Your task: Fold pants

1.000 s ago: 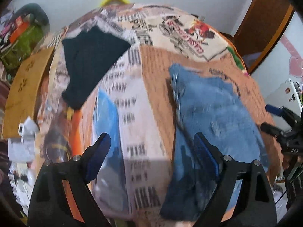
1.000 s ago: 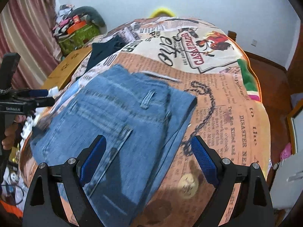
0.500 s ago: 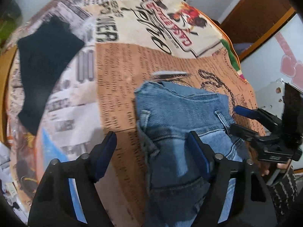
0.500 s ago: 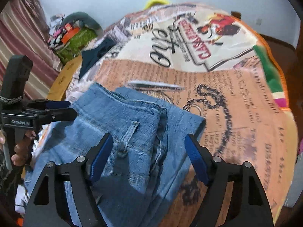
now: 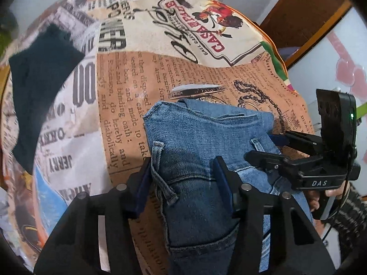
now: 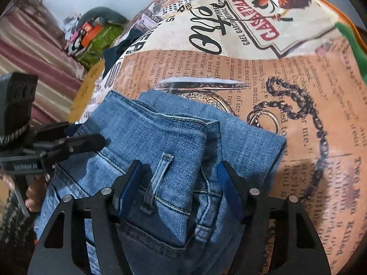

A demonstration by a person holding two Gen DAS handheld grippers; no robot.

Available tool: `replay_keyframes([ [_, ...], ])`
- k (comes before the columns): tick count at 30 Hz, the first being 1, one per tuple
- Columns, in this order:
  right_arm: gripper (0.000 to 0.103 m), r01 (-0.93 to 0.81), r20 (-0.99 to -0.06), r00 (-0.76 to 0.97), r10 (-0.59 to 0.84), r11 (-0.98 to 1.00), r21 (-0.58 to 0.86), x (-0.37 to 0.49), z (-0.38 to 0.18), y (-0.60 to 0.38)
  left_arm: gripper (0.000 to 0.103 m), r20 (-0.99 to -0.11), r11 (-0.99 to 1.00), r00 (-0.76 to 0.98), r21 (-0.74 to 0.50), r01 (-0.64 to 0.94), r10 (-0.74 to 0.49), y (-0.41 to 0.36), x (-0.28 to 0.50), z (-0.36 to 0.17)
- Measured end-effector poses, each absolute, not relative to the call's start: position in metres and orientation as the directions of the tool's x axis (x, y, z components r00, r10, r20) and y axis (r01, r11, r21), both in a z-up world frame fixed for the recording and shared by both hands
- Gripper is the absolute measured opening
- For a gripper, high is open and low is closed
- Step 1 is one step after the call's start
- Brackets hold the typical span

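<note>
Left gripper [image 5: 183, 178] straddles the left edge of the jeans [image 5: 206, 137] at the waistband, jaws just been closing with denim bunched between them; pads look pressed into the fabric, so it is grasping the jeans. Right gripper [image 6: 179, 183] does the same on the right waistband area, a belt loop [image 6: 158, 178] between its blue pads; jaws also just been closing, denim between them and gripped. Each gripper shows in the other's view, held by a hand [image 5: 321, 197] in a striped sleeve [image 5: 351, 215].

Jeans lie folded lengthwise on a bed cover [image 6: 298, 91] printed like old newspaper, waistband pointing away from the cameras. 1 dark garment [image 5: 39, 87] lies apart on the cover's left side. Beyond: striped curtain [image 6: 34, 52], cluttered green bag [image 6: 98, 36], wooden door [image 5: 305, 13].
</note>
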State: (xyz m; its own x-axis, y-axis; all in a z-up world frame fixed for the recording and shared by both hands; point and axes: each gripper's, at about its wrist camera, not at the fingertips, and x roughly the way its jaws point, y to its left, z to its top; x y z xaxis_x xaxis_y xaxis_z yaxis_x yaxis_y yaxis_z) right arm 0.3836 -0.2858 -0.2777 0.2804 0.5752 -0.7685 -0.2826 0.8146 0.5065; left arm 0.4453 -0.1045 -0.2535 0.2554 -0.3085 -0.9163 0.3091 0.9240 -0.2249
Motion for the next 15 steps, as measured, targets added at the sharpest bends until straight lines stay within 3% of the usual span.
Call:
replay_keyframes([
  [4, 0.030, -0.324, -0.774, 0.298, 0.559, 0.822, 0.469, 0.375, -0.266, -0.283, 0.038, -0.909, 0.925, 0.318, -0.150, 0.350, -0.268, -0.114, 0.439, -0.238],
  [7, 0.023, -0.358, -0.756, 0.348, 0.554, 0.824, 0.438, 0.362, -0.250, -0.284, 0.034, -0.893, 0.911, 0.359, -0.118, 0.394, -0.271, -0.122, 0.434, -0.221],
  [15, 0.022, -0.340, -0.691, 0.524, 0.499, 0.866, 0.367, 0.334, -0.205, -0.316, 0.032, -0.834, 0.863, 0.476, 0.001, 0.506, -0.278, -0.170, 0.434, -0.177],
])
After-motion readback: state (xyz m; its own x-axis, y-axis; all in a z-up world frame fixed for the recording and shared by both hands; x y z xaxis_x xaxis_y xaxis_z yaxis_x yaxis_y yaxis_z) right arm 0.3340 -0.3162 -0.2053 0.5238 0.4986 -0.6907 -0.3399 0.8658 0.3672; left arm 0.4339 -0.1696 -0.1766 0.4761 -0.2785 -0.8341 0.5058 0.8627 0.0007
